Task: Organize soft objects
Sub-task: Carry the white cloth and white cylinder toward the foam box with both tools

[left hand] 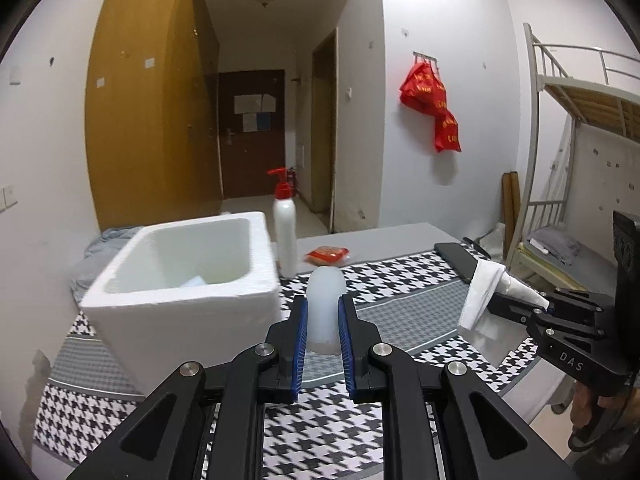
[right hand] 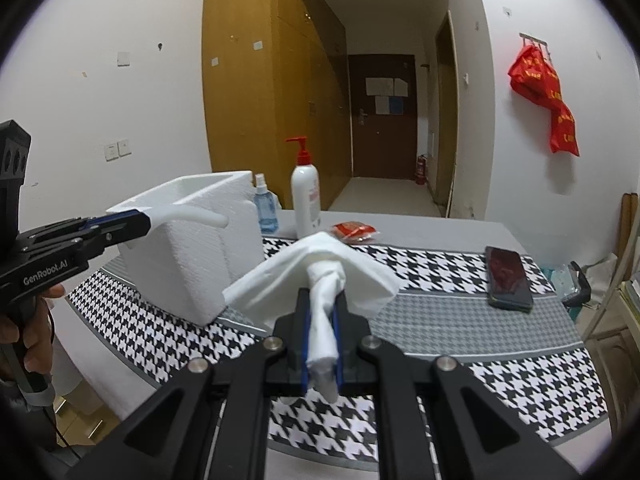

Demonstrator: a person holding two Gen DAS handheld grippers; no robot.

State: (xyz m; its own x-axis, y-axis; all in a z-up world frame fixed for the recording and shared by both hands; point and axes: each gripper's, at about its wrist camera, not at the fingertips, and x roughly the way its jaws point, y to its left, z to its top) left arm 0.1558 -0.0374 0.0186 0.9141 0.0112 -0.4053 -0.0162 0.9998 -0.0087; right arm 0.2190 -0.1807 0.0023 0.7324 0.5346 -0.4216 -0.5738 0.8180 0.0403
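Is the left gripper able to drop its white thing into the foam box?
Probably yes. The left gripper holds the white thing just beside the foam box, whose top is open, with nothing between them.

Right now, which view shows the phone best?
The right wrist view: the phone lies whole and unobstructed on the checked cloth. In the left wrist view, the tissue hides part of it.

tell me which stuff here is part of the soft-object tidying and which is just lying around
Job: silicone piece in left gripper; white tissue in right gripper; foam box.
Lying about: pump bottle, spray bottle, red packet, phone.
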